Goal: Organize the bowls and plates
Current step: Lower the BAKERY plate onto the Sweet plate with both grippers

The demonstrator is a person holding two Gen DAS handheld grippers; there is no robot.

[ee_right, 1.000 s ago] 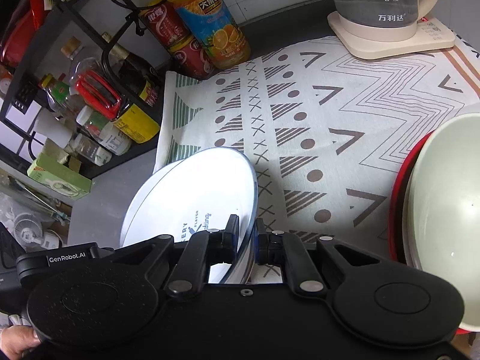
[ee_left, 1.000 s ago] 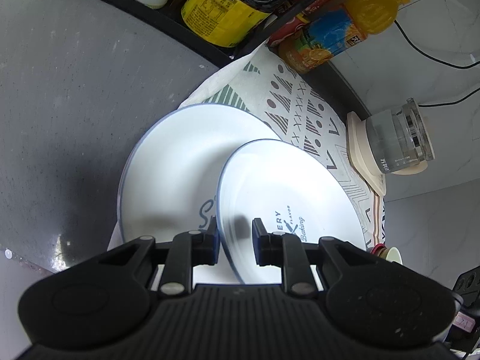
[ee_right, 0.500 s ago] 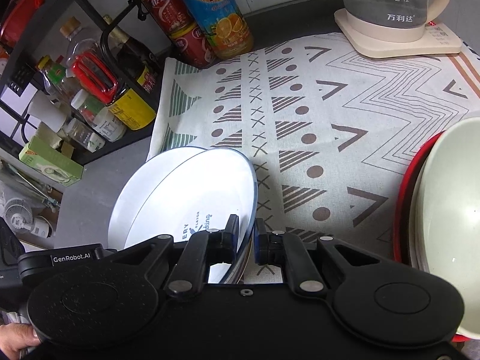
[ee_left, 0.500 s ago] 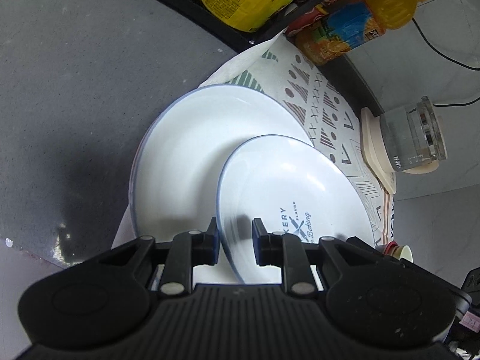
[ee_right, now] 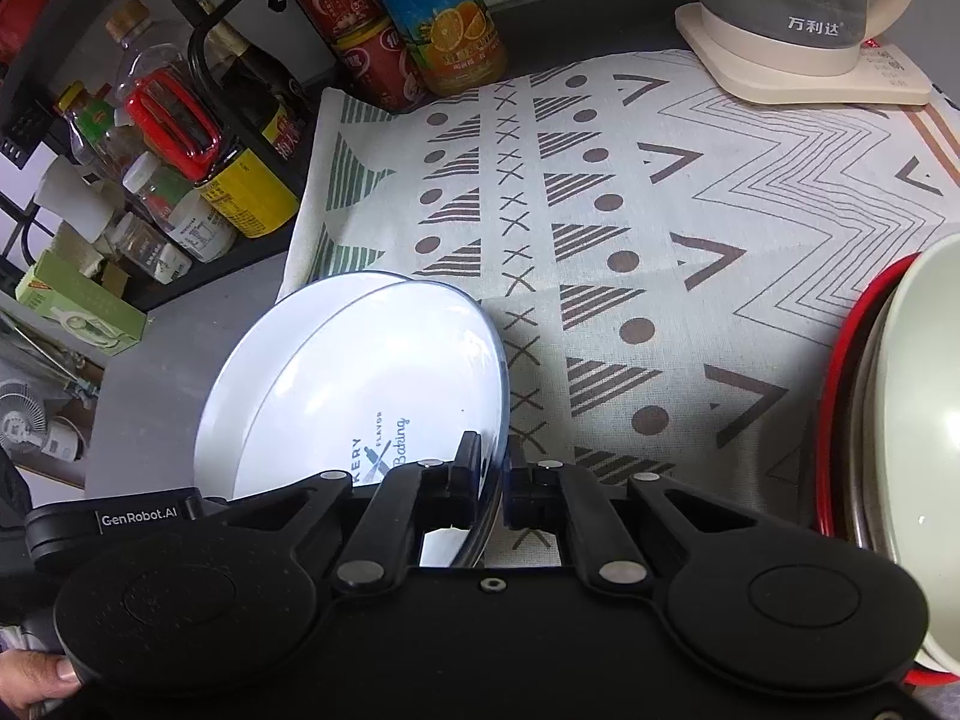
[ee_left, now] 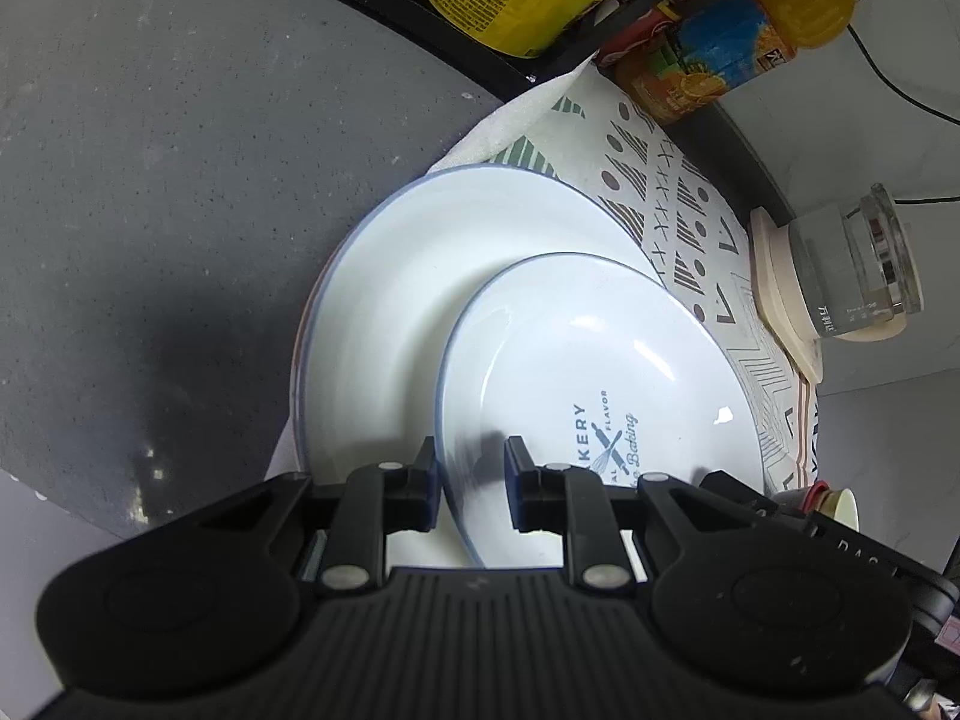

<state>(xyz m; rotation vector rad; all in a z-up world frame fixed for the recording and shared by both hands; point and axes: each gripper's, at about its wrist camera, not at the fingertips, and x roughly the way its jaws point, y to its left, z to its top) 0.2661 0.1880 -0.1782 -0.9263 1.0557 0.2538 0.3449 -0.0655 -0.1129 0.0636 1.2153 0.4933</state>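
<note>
The small plate [ee_left: 594, 372], printed "FLAVOR" and "Baking", tilts over a larger plate [ee_left: 420, 276] at the patterned cloth's [ee_right: 660, 210] edge on the table [ee_left: 150, 150]. Left hand-held gripper [ee_left: 468, 462] and right hand-held gripper [ee_right: 493, 462] each pinch its rim. A "GenRobot.AI" label, kettle [ee_right: 798, 12], juice bottle [ee_right: 438, 18] and two red cans stand around.

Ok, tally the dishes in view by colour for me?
White plates: 2 (small plate, big plate under it)
Red dish: 1
Pale bowl: 1, inside the red dish
Total: 4; the rims between the last two are unclear.
</note>
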